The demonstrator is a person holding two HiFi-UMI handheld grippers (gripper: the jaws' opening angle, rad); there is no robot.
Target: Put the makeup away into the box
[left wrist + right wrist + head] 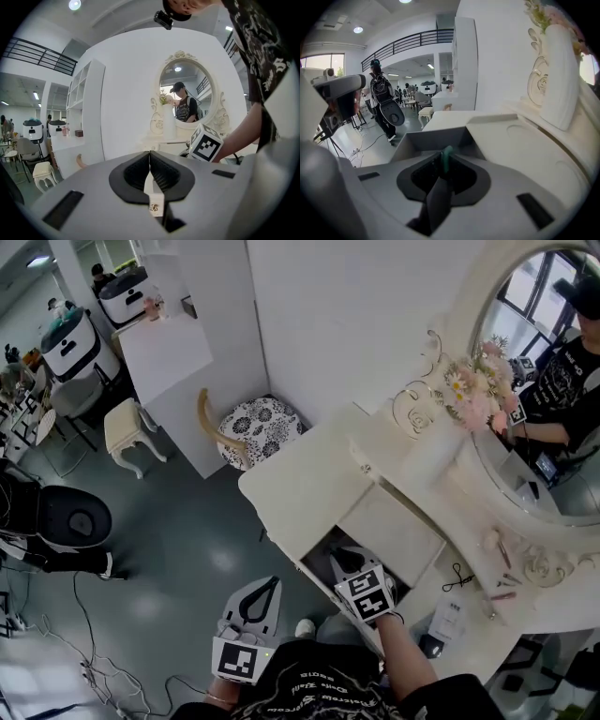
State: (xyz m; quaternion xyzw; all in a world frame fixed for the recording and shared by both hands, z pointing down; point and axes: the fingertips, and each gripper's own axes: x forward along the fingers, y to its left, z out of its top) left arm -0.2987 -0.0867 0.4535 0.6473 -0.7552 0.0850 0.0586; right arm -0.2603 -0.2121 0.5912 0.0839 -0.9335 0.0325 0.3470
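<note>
Head view: the right gripper (341,562) hangs over the open drawer (317,561) (the box, I judge), and more makeup (503,592) lies on the tabletop. Left gripper view: the left gripper (149,157) has its jaws together, empty. Right gripper view: only here do the jaws show clamped on a slim green item (447,153). Pinched so thinly, it could slip or snag the drawer wall.

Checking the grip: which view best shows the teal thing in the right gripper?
The right gripper view: the thin teal item stands pinched between the right gripper's jaws, over the open drawer. In the head view the gripper's body hides it; the left gripper view shows only that gripper's marker cube.
</note>
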